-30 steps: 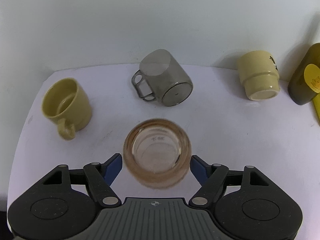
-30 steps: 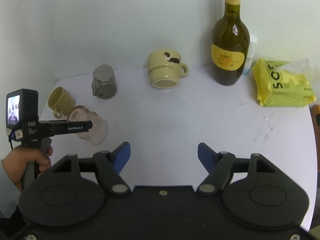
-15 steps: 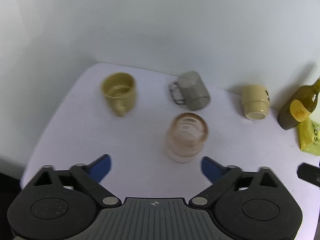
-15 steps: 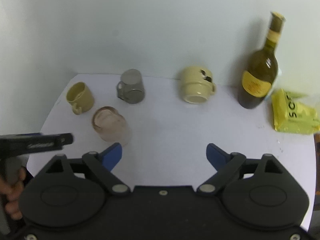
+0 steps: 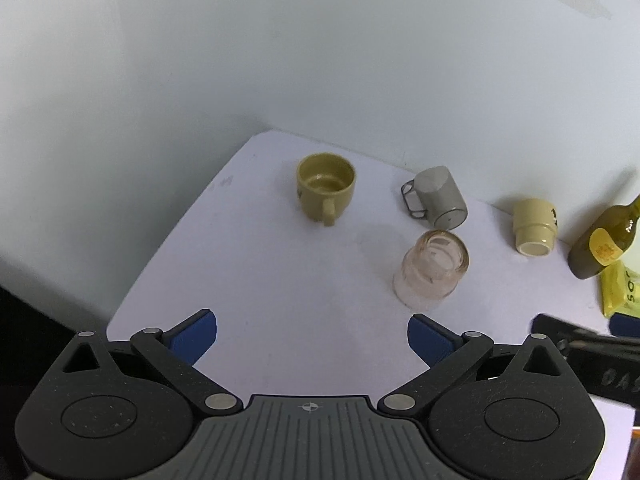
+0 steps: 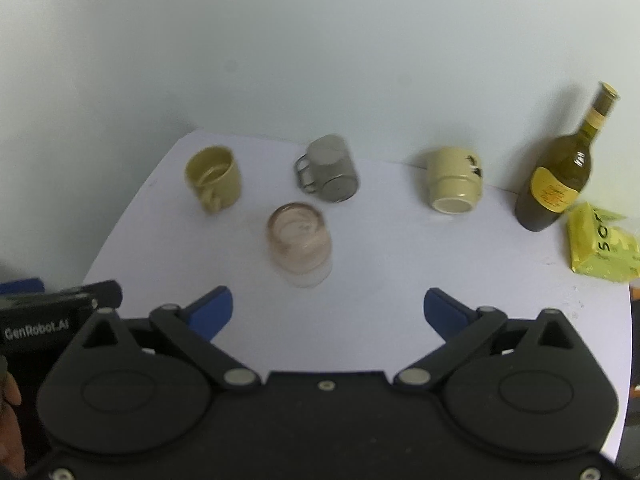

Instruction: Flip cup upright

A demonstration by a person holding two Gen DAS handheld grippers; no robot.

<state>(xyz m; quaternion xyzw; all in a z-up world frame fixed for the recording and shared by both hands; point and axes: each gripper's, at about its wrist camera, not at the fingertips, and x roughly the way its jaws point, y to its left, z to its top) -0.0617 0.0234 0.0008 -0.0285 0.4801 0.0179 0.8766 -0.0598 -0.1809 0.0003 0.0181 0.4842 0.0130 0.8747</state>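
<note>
Though ribbed, pinkish translucent glass cup (image 5: 432, 274) upright

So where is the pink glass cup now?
The pink glass cup stands centre-left on the table in the right wrist view, just in front of the grey mug.

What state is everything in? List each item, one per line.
olive mug: upright, mouth up.
pink glass: standing on end, ungripped.
grey metal mug: on its side.
cream mug: on its side.
wine bottle: upright.
yellow packet: lying flat.
left gripper: open, empty.
right gripper: open, empty.
</note>
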